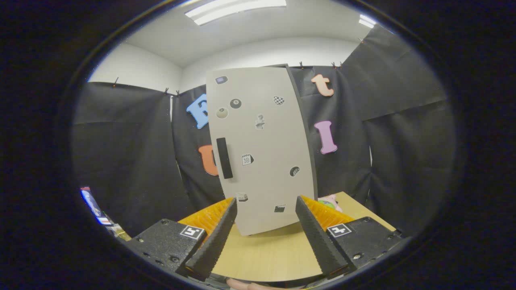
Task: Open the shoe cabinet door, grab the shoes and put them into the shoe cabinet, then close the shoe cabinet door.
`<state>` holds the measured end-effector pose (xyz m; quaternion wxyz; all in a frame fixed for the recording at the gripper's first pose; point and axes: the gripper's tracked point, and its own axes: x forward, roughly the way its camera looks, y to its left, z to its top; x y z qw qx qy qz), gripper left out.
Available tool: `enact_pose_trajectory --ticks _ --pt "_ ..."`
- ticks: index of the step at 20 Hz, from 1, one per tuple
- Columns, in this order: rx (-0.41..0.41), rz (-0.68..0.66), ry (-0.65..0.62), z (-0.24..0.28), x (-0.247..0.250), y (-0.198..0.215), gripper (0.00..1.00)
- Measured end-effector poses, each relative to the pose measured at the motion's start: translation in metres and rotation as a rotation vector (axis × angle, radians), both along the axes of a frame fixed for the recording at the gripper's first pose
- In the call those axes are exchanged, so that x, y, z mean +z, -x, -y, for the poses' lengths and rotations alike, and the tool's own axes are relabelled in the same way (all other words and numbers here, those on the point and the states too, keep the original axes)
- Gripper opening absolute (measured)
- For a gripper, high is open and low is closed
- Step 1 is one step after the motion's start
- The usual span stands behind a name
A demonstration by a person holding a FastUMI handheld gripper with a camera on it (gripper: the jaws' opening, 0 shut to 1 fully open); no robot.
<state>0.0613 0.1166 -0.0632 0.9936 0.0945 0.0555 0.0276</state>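
A tall pale grey shoe cabinet [262, 153] stands on the wooden table [274, 251], straight ahead of my gripper [266, 213]. Its door is shut and carries several small stickers. A black vertical handle [224, 158] sits near the door's left edge, above my left finger. My two fingers stand wide apart with nothing between them, a short way in front of the cabinet's base. Just right of the cabinet, behind my right finger, a bit of pink and green shoe [330, 201] peeks out.
Black cloth walls close in the booth behind and on both sides of the cabinet. The table's far right corner [363, 205] ends close to the cloth. Some coloured packaging [94, 209] lies low at the left, off the table.
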Motion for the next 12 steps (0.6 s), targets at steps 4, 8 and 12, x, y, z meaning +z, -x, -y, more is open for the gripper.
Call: enact_pose_trajectory --ticks 4,8,12 --pt "-0.101 0.045 0.055 0.035 0.008 0.023 0.96" --pt "-0.151 0.093 0.157 0.050 0.014 0.041 0.96" --pt "-0.125 0.091 0.159 0.046 0.012 0.046 0.96"
